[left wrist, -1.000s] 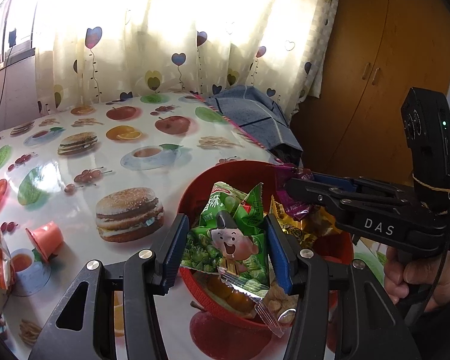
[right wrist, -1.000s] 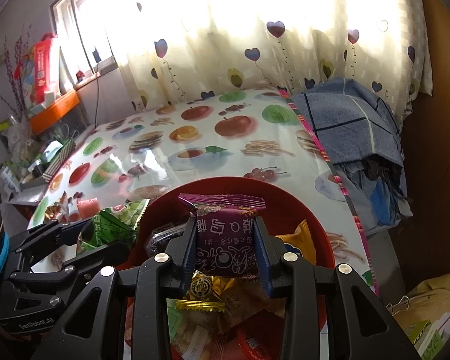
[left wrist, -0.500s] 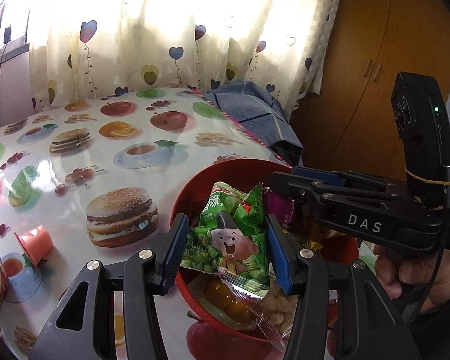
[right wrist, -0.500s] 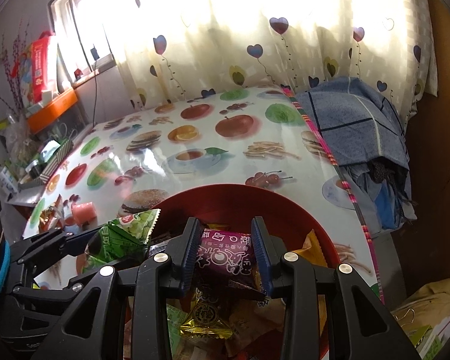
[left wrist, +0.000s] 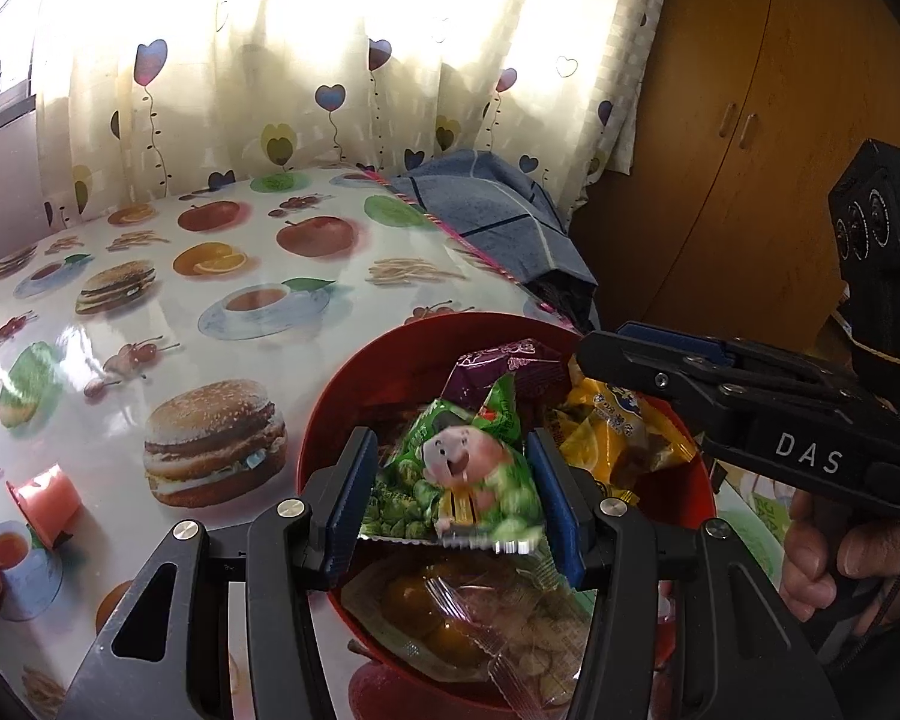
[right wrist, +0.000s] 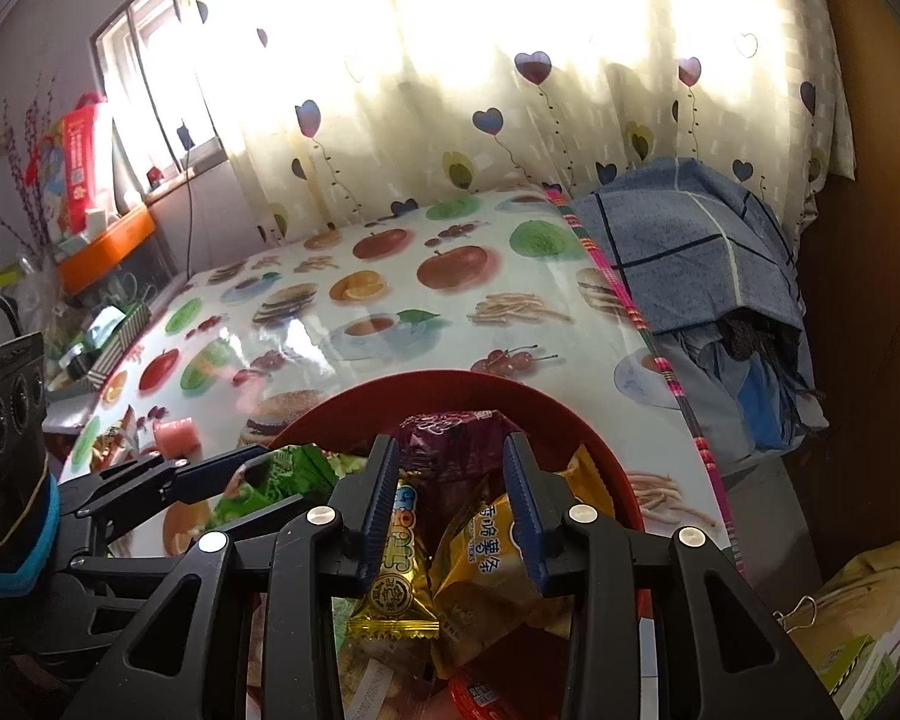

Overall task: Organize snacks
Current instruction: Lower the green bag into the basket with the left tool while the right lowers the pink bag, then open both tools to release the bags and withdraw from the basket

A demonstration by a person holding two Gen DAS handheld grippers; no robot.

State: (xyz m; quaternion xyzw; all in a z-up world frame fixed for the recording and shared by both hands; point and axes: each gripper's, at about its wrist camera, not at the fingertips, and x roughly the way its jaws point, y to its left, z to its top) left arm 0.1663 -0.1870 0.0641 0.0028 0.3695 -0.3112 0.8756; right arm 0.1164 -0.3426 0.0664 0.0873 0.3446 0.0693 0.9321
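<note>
Most of the organizing looks done: the red bowl [left wrist: 330, 414] near the table's [left wrist: 150, 324] right edge already holds a heap of packets, among them a yellow chip bag [left wrist: 615, 432], a gold candy [right wrist: 393, 594] and a clear pack of orange sweets [left wrist: 444, 618].

The left gripper [left wrist: 450, 489] holds the green pea packet [left wrist: 462, 480] between its jaws, which are set narrow against the packet's sides, just above the pile at the bowl's 7 o'clock side. In my judgement it is being delivered and has yet to be let go.

The right gripper [right wrist: 450, 498] reaches into the bowl from 3 o'clock. In the right wrist view a purple packet [right wrist: 450, 438] sits between its jaw tips at the bowl's 12 o'clock side, jaws narrow; whether the pads press on it or have just freed it, I cannot tell (the wrapper seems to rest on the heap).

Left to do, as far as can be seen: a pink jelly cup [left wrist: 45, 501] lies on the table at 9 o'clock from the bowl, well apart from it, and another wrapper [right wrist: 117, 438] shows near the table's left edge. Both probably belong in the bowl.
</note>
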